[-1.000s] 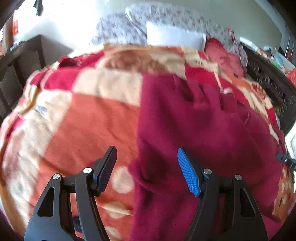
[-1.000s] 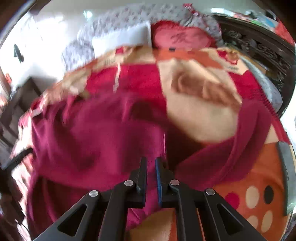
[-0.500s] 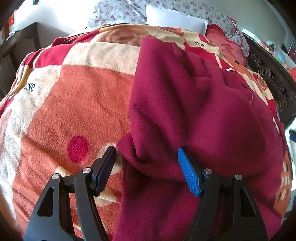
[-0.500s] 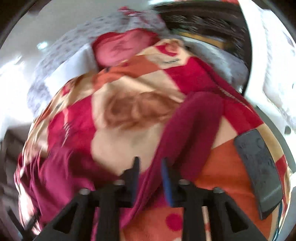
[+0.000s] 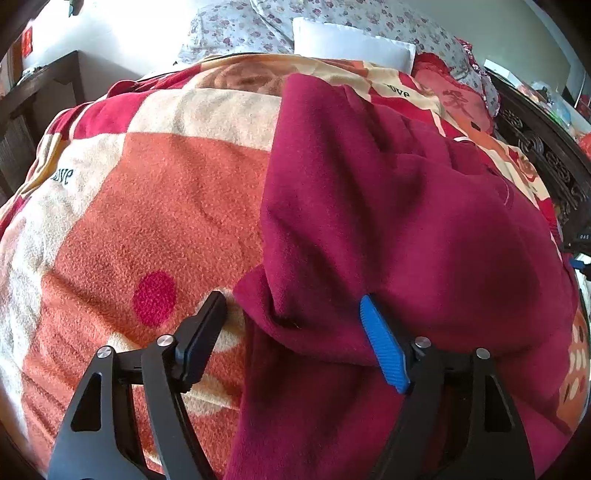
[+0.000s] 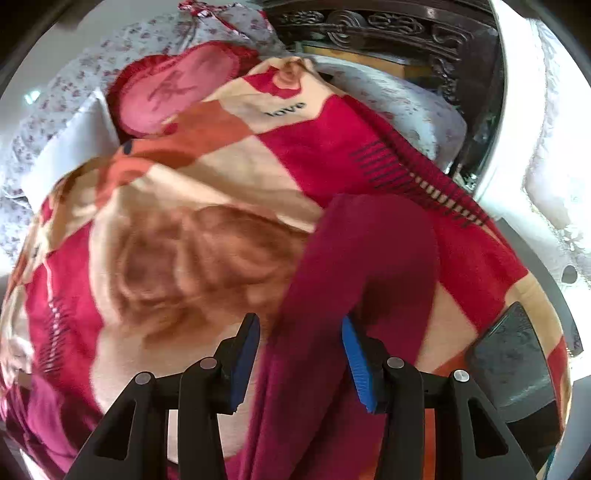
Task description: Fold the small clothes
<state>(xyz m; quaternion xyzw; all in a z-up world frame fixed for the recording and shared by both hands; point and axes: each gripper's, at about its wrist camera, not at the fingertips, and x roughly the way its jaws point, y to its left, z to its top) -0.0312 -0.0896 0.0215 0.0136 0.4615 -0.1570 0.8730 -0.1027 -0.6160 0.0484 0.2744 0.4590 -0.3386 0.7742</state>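
A dark red fleece garment (image 5: 388,221) lies on a patterned red, orange and cream blanket (image 5: 147,192). In the left wrist view its folded sleeve edge lies between the jaws of my open left gripper (image 5: 291,314), which hovers just over it. In the right wrist view another long part of the garment (image 6: 362,258), a sleeve, runs up between the jaws of my right gripper (image 6: 299,332), which is open around it. Whether either gripper touches the cloth I cannot tell.
Floral pillows (image 5: 332,22) and a white pillow (image 5: 351,44) lie at the head of the bed. A red cushion (image 6: 177,88) sits beside them. Dark carved furniture (image 6: 388,29) stands on the right. A dark flat object (image 6: 517,362) lies on the blanket's right edge.
My right gripper was shut on the garment a second ago, swung right, and has opened; the sleeve now lies between its jaws. My left gripper stayed open and settled over the sleeve edge.
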